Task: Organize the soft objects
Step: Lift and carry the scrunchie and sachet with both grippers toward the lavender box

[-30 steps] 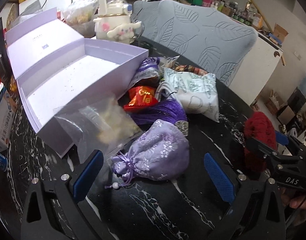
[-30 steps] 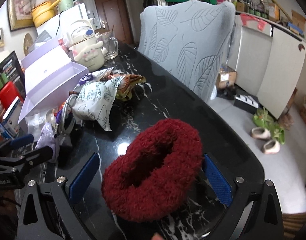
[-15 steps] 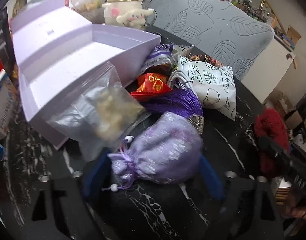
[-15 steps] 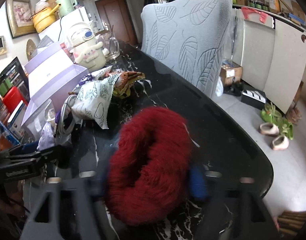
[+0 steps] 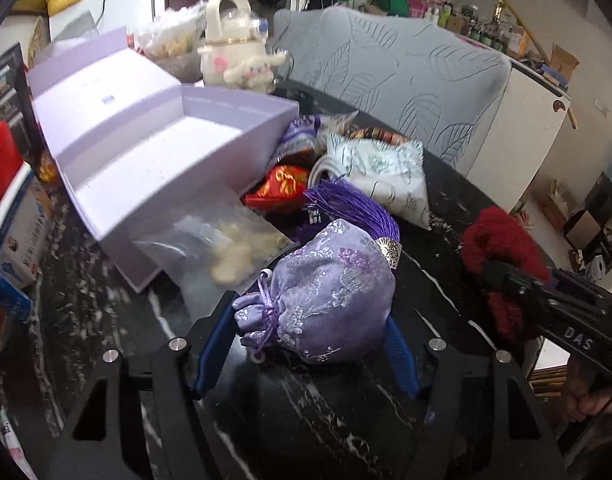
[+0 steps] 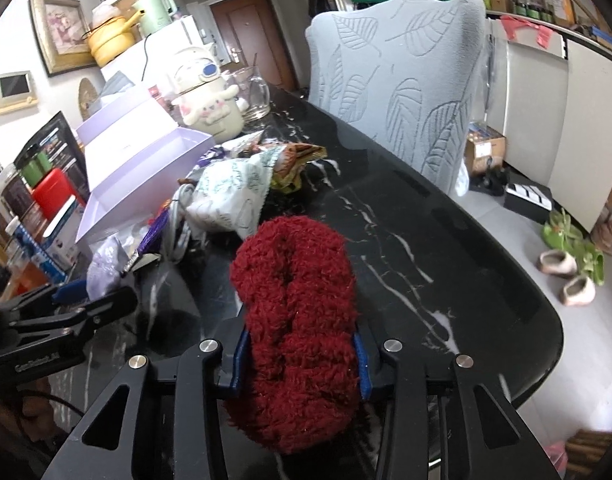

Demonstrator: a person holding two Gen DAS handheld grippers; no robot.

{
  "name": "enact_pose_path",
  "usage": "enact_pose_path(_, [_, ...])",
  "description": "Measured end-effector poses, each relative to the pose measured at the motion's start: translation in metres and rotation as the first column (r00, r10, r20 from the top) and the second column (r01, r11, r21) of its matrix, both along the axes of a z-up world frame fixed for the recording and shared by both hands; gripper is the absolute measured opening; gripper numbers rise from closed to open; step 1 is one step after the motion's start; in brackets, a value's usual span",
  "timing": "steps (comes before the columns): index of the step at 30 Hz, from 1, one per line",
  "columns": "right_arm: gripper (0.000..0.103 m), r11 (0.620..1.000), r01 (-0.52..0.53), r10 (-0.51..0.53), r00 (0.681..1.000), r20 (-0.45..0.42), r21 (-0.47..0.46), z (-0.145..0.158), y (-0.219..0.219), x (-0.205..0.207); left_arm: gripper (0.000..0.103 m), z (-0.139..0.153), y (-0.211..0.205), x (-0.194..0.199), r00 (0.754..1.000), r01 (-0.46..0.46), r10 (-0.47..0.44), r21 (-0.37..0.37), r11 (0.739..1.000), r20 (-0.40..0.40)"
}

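Left tongs [image 5: 306, 344] closing around lilac pouch [image 5: 330, 300] on near desk [image 5: 346, 420]; right tongs [image 6: 300, 364] clenched on red fuzzy scrunchie [image 6: 298, 312]. Squeeze gently (fabric slips), then lift toward lavender box [image 5: 154, 160], far left.

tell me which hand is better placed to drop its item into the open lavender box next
Left, probably. The left gripper, jaws closing around the lavender pouch, sits right beside the open box. The right gripper, clamped on the red fuzzy item, is farther away.
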State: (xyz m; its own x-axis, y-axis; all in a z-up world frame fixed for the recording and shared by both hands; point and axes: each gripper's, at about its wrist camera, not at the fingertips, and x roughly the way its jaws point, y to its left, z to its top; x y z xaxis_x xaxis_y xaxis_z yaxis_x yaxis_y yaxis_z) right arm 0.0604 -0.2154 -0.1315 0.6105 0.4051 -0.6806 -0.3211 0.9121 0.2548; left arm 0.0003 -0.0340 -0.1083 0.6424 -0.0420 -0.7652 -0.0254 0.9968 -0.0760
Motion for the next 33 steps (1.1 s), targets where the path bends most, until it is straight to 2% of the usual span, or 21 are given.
enact_pose_path(8, [0.039,0.998,-0.056,0.057,0.998,0.042,-0.016,0.013,0.018,-0.023,0.068,0.020,0.006,-0.025,0.998,0.001,0.000,-0.012,1.000,0.069])
enact_pose_path(22, [0.039,0.984,-0.179,0.178,0.982,0.066,0.020,0.034,0.045,-0.058,0.068,0.051,0.013,-0.065,0.988,-0.024,0.025,-0.008,1.000,0.155])
enact_pose_path(33, [0.039,0.965,-0.260,0.255,0.960,0.118,0.029,0.052,0.068,-0.056,0.068,0.072,0.032,-0.073,0.973,-0.083,0.080,0.005,0.996,0.218])
